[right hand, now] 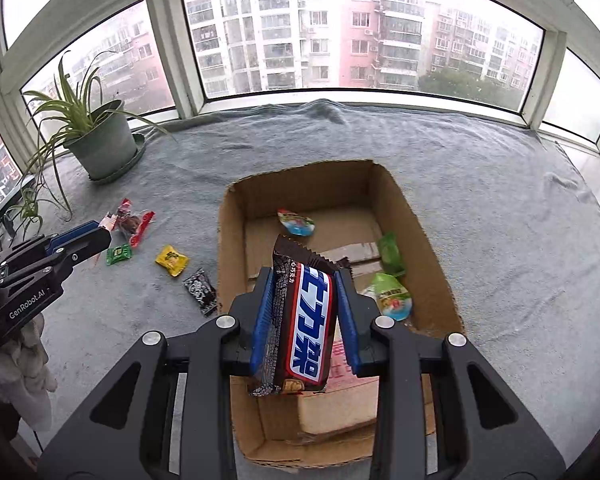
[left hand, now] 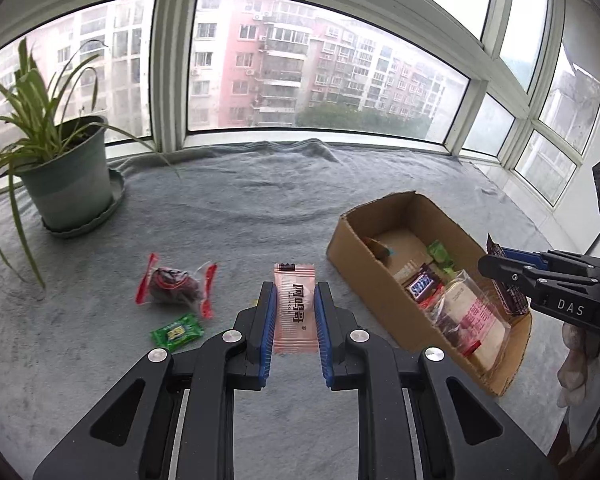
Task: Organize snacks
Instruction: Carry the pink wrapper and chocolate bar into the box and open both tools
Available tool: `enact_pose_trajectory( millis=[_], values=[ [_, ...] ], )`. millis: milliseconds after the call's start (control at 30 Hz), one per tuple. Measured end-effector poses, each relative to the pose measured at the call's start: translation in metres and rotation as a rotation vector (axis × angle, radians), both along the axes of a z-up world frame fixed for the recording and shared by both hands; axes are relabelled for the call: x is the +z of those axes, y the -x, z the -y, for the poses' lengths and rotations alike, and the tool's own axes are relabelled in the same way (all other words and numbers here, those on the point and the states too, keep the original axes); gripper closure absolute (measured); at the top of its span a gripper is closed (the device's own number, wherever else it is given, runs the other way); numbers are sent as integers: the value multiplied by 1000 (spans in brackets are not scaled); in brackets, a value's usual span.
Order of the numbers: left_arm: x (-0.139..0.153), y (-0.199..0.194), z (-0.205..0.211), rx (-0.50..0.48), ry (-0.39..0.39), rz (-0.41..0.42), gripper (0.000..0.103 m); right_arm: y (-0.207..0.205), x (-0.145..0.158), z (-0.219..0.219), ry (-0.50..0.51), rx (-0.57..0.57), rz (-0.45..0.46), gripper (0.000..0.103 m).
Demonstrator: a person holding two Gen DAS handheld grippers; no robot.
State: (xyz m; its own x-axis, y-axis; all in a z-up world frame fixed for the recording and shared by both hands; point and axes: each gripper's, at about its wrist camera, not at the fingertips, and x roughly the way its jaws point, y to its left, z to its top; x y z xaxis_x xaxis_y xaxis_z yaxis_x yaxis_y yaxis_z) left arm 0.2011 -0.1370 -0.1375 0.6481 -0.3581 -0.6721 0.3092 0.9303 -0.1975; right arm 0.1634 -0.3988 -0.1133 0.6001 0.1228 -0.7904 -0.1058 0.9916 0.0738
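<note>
My left gripper [left hand: 294, 300] is shut on a pink translucent wafer packet [left hand: 294, 308] and holds it above the grey cloth. My right gripper [right hand: 304, 284] is shut on a brown Snickers bar [right hand: 300, 320] and holds it over the cardboard box [right hand: 432, 264]. The box holds several snacks: jelly cups [right hand: 390, 294], a green candy [right hand: 390, 254], a large pink packet [left hand: 474, 320] and another Snickers bar [left hand: 422, 284]. On the cloth left of the box lie a red-edged date packet [left hand: 176, 284], a green candy [left hand: 177, 332], a yellow candy [right hand: 172, 260] and a black candy [right hand: 200, 291].
A potted spider plant [left hand: 66, 172] in a green pot stands at the back left by the windows. The grey cloth [left hand: 260, 200] covers the sill. The right gripper also shows at the right edge of the left wrist view [left hand: 500, 268].
</note>
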Motion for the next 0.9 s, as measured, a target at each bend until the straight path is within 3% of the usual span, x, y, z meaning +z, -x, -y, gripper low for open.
enact_pose_trajectory(
  millis=[433, 833, 900],
  values=[
    [0, -12, 84, -112, -34, -5, 86, -2, -10, 49, 6, -49, -29, 71],
    [-3, -15, 129, -167, -52, -32, 85, 0, -23, 67, -10, -67, -64, 71],
    [-3, -15, 131, -173, -51, -34, 84, 1, -22, 67, -6, -72, -61, 64]
  ],
)
